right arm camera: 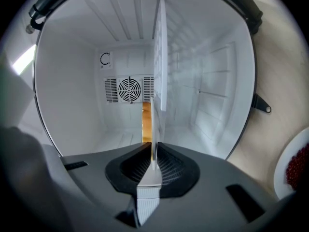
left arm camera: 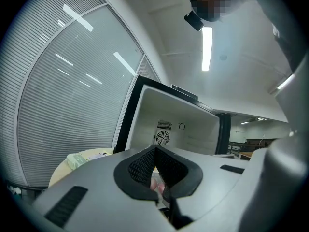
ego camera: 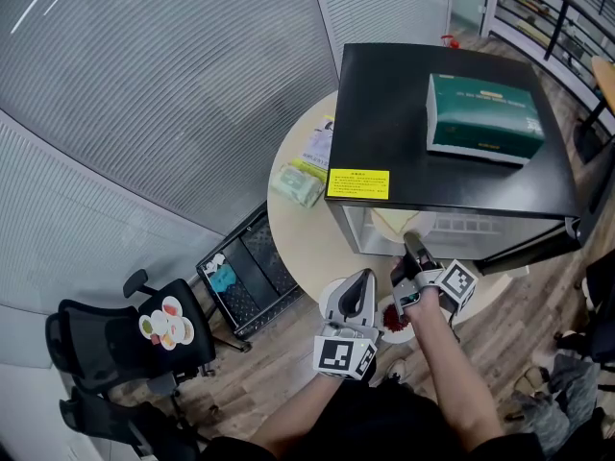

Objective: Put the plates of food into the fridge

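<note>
A black mini fridge stands open on the round table. My right gripper reaches into its opening, shut on the rim of a pale plate. In the right gripper view that plate shows edge-on between the pads, with orange food on it, inside the white fridge cavity. A second plate with red food lies at the table's near edge and shows again as the red-food plate. My left gripper hovers beside it, shut, and I see nothing gripped. The left gripper points up at the fridge.
A green box lies on the fridge top. A wire shelf and a fan grille are inside the fridge. A green packet and papers lie on the table's left. A black crate and an office chair stand on the floor.
</note>
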A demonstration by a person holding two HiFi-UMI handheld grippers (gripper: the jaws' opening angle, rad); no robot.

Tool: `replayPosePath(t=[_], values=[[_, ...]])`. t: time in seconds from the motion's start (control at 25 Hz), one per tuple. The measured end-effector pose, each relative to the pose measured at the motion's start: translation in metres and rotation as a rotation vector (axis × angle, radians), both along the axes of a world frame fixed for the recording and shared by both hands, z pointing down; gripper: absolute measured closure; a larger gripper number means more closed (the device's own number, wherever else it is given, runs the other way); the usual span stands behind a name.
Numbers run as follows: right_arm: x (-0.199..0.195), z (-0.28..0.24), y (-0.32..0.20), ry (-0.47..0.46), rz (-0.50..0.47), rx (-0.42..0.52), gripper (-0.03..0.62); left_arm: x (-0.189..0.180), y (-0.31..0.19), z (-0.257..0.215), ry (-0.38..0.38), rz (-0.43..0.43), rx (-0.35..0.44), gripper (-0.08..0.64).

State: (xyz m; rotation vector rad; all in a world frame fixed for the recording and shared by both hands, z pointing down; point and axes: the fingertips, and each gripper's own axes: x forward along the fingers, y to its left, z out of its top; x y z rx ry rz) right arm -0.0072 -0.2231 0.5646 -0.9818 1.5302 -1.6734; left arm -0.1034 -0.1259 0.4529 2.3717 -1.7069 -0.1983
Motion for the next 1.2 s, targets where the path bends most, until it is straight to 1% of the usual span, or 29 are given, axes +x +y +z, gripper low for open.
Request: replayPosePath(t=[0.16,0.28,0.48,0.6,0.76,0.84,1.04,1.2], values=[[-0.001,0.000,0.000,0.004,0.002,0.004,0.563,0.000,0.001,-0.001,-0.002,0.001,0.001,0.557],[-0.001,0.002,0.001,0.004,0.000,0.008,0.502,0.000,0.002,0.001,-0.003,0.005,0.001,0.557],[0.002,0.007,0.009,0.040,-0.005,0.012,0.500,-0.001,0.003,-0.001,-0.005,0.002,0.001,0.557],[0.009,0.009,0.021,0.067,-0.008,0.017,0.485,-0.001,0.006,0.000,-0.008,0.001,-0.002,0.556],[0.016,0.010,0.027,0.110,-0.028,0.049,0.485,0.002,0.011,0.004,-0.003,0.005,-0.006,0.556],[0.015,0.008,0.025,0.114,-0.034,0.058,0.485,0.004,0.016,0.007,0.000,0.008,-0.012,0.556],[0.015,0.006,0.017,0.095,-0.012,0.041,0.485,0.003,0.023,0.001,0.002,0.008,-0.007,0.557],[0.017,0.002,0.024,0.122,0.001,0.068,0.485,-0.002,0.024,0.000,-0.001,0.002,-0.001,0.556]])
